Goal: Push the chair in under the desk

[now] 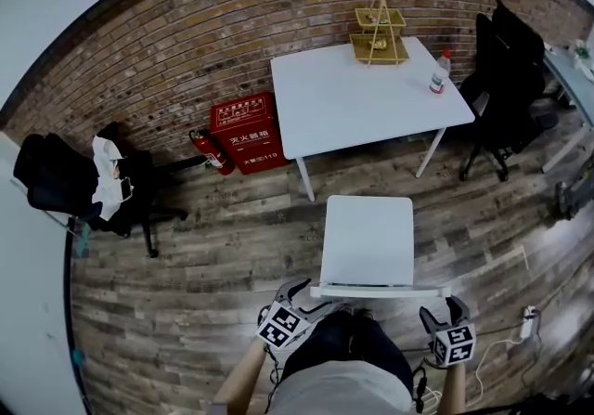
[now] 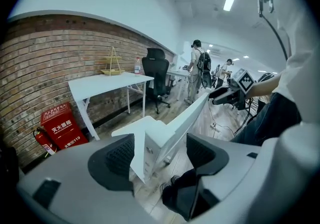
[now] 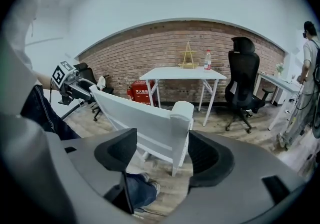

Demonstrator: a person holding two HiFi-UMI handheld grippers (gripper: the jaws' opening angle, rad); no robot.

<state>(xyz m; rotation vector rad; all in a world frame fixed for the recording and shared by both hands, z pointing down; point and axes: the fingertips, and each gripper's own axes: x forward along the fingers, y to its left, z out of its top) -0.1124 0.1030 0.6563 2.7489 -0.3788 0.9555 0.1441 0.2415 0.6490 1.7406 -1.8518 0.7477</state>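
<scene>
brick wall (image 1: pixel 186 42) behind. at 7 o'clock the left gripper (image 1: pixel 295 291) has its jaws spread around the left end of the chair's back, unclamped. white chair (image 1: pixel 367 241) stands centre, short of the white desk (image 1: pixel 367 97) at 12 o'clock. at 5 o'clock the right gripper (image 1: pixel 443 312) gapes around the right end.

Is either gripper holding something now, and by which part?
Nothing is held. The left gripper and right gripper are open, each with one end of the chair backrest between its jaws.
</scene>
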